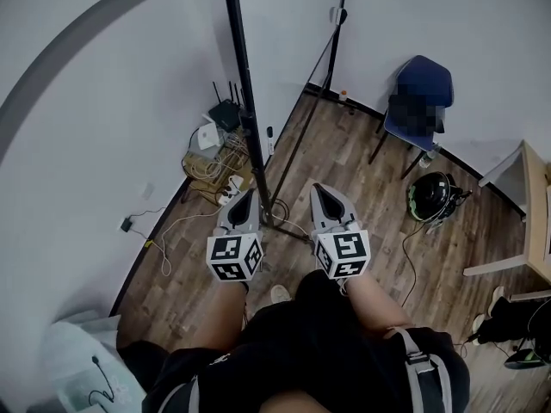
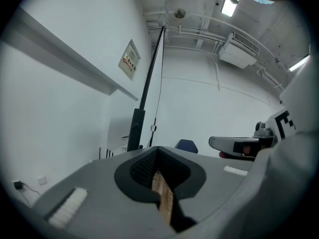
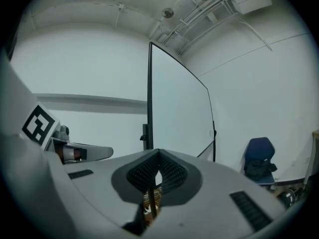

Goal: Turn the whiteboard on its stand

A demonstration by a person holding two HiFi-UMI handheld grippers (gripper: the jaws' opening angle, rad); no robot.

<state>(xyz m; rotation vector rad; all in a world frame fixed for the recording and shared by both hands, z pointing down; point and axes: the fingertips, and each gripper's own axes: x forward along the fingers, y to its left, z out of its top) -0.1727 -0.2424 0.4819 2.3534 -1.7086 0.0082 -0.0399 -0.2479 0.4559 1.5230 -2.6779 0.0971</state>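
The whiteboard (image 1: pixel 288 24) stands ahead of me, seen edge-on from above, a white panel in a thin black frame (image 3: pixel 179 113). Its black stand post (image 1: pixel 244 101) rises just beyond my left gripper, and the stand's foot bars run across the wooden floor between both grippers. My left gripper (image 1: pixel 247 198) is shut with nothing in it, its tip close to the post (image 2: pixel 144 93) without touching it. My right gripper (image 1: pixel 323 192) is shut and empty too, a short way right of the post. In each gripper view the jaws meet at the tip (image 2: pixel 158 156) (image 3: pixel 158 158).
A white wall with a grey ledge (image 1: pixel 77 50) is at the left. A router and tangled cables (image 1: pixel 219 140) lie at the wall's foot. A blue chair (image 1: pixel 419 101), a black helmet (image 1: pixel 433 196) and a pale table (image 1: pixel 527 222) stand to the right. A white bag (image 1: pixel 82 368) sits near my left leg.
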